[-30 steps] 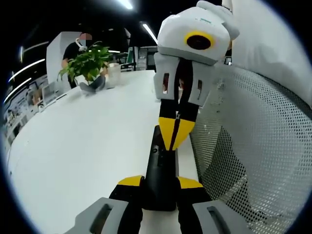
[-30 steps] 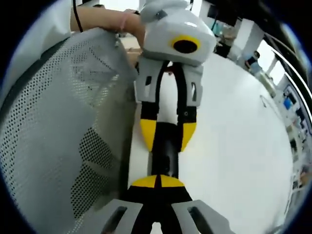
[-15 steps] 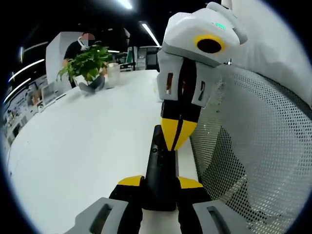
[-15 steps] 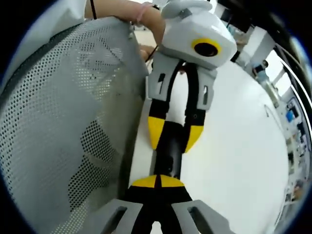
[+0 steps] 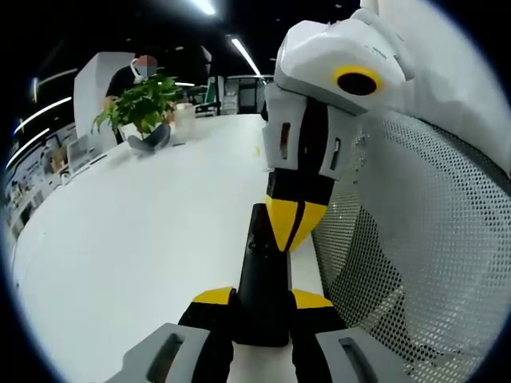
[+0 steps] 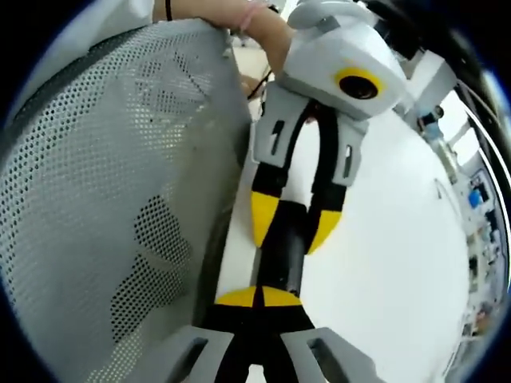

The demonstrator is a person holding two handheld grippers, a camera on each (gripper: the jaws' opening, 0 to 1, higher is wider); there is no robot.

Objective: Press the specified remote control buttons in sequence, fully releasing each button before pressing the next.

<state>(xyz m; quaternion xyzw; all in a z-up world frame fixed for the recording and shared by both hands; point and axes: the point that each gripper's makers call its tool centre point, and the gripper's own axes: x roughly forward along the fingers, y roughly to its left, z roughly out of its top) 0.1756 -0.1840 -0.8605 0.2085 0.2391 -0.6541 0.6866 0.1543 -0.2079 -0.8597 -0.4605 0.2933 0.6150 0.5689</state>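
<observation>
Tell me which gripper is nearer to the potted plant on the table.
Neither is clearly nearer. The left gripper is shut on the remote control; the right gripper has its shut tips at it. The potted plant stands far beyond both.

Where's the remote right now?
In the left gripper view the remote sits low and central, clamped in the left gripper, on the white table beside the mesh basket. The right gripper's shut tips rest at its far end.

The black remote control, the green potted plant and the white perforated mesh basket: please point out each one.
black remote control [image 5: 260, 283], left gripper view, middle of its body.
green potted plant [image 5: 142, 104], left gripper view, its leaves.
white perforated mesh basket [image 5: 419, 255], left gripper view, its side wall.
</observation>
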